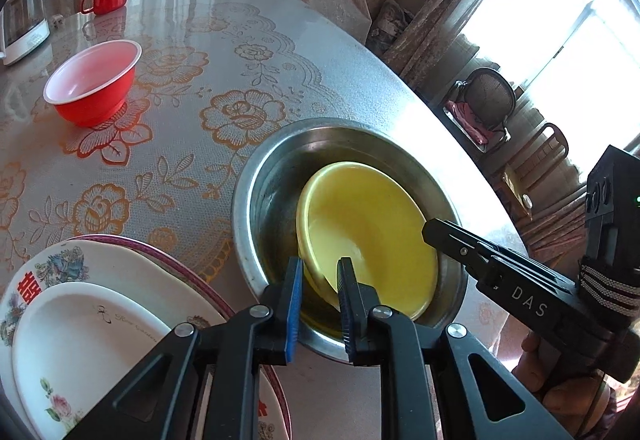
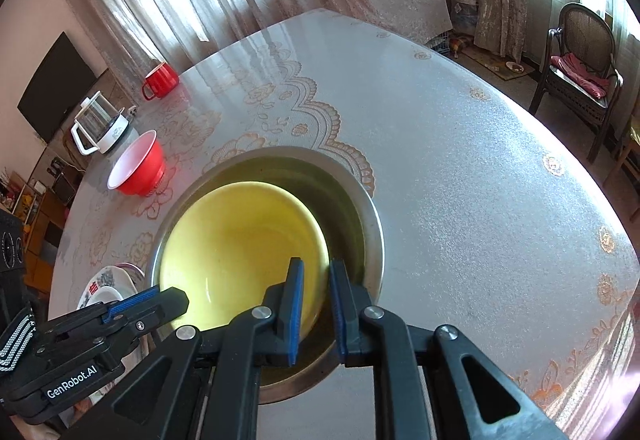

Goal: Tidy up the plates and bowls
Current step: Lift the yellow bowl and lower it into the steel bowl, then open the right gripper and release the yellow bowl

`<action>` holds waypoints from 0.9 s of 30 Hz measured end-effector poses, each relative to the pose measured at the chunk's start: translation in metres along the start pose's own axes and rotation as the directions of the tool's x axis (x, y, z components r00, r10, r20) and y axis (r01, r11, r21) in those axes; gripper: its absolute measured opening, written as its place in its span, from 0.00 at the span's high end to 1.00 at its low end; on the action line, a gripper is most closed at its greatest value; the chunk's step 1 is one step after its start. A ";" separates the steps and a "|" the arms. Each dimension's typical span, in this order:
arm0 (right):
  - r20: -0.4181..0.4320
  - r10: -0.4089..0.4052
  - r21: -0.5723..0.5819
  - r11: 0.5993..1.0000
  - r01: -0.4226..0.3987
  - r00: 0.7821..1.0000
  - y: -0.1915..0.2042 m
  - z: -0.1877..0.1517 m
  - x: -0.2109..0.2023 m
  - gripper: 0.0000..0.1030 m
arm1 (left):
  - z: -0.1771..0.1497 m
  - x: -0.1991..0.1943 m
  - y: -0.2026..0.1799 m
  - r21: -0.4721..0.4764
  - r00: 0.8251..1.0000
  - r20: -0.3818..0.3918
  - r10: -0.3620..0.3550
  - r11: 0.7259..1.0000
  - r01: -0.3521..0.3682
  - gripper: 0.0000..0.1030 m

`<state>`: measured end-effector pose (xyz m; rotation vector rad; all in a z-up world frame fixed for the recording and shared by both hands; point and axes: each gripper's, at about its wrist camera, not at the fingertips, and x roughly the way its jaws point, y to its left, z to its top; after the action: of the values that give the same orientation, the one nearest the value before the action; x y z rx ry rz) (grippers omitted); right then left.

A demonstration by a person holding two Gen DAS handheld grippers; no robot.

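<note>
Left tongs (image 1: 320, 264): clenched across the near rim of the shallow yellow plastic bowl (image 1: 368, 224), one pad outside, one inside. Right tongs (image 2: 316, 264): sat astride the same bowl's opposite rim; could not tell whether pressed or let go. Lower left: already stacked, small white plate (image 1: 80, 328) on larger patterned plate (image 1: 104, 260). Upper left: red plastic bowl with white inside (image 1: 94, 84), stood alone, judged left to nest. Centre: yellow bowl lay tilted inside the round steel basin (image 1: 248, 176), judged nearly set down.

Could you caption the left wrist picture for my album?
Two handheld grippers, left and right, straddle a yellow bowl's rim inside a steel bowl.
</note>
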<state>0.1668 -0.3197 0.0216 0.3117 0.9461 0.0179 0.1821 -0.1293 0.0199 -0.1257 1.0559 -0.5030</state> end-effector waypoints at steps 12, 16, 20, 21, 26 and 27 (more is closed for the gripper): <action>0.020 -0.027 -0.033 0.999 0.028 0.999 0.003 -0.004 -0.001 0.84 | -0.002 -0.011 0.002 0.008 0.997 0.070 0.026 1.000 -0.027 0.82; 0.024 -0.054 -0.044 0.998 0.055 0.998 0.009 -0.002 0.002 0.84 | -0.003 -0.022 0.005 0.001 0.994 0.105 0.043 0.999 -0.043 0.81; 0.026 -0.067 -0.055 0.996 0.069 0.997 0.010 0.000 0.004 0.83 | -0.005 -0.028 0.013 -0.016 0.993 0.111 0.049 0.999 -0.048 0.81; 0.026 -0.069 -0.056 0.996 0.070 0.997 0.011 0.000 0.004 0.83 | -0.006 -0.030 0.014 -0.019 0.992 0.114 0.057 0.998 -0.055 0.81; 0.045 -0.084 -0.055 0.995 0.086 0.995 0.016 0.003 0.002 0.81 | -0.009 -0.039 0.022 -0.013 0.985 0.141 0.102 0.995 -0.101 0.78; 0.053 -0.081 -0.055 0.995 0.084 0.995 0.017 0.004 0.000 0.81 | -0.009 -0.041 0.024 -0.013 0.984 0.145 0.107 0.994 -0.106 0.78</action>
<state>0.1721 -0.3042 0.0288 0.2190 0.9060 -0.0379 0.1663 -0.0883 0.0401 -0.1085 0.9164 -0.3883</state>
